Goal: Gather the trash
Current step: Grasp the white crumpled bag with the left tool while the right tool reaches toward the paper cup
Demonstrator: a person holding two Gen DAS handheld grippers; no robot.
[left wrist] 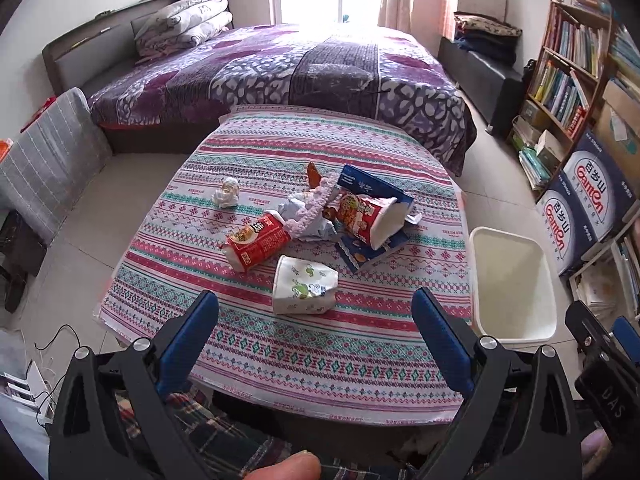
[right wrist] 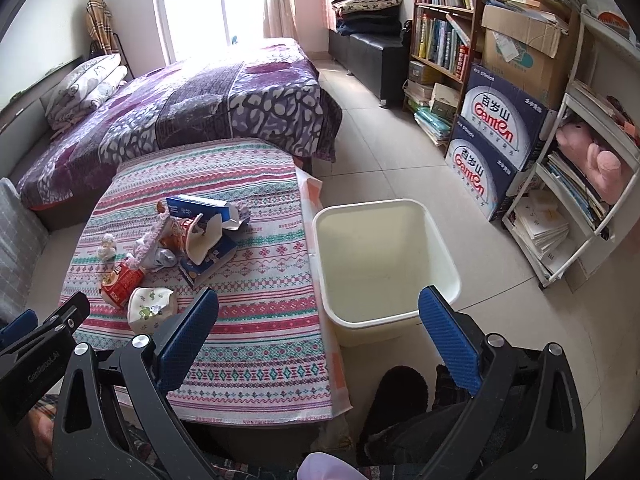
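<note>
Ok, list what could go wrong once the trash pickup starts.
1. The crushed cup is soft and may slip from the fingers.
2. The red packs, tissue and blue box lie tangled; lifting one may drag others off the table.
3. The bin stands beside the table, so a short drop could hit the floor.

- Bright window [right wrist: 192,4] behind a purple-covered bed [left wrist: 280,76].
- Pale tiled floor [right wrist: 384,152] throughout.
- Crammed bookshelf [right wrist: 444,28] along the right wall, stacked water cartons [right wrist: 496,136] beside.

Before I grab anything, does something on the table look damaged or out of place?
Only the trash itself: the floral paper cup is crushed on its side, both red noodle cups are tipped over, and the blue box is torn open. The bin stands upright.
</note>
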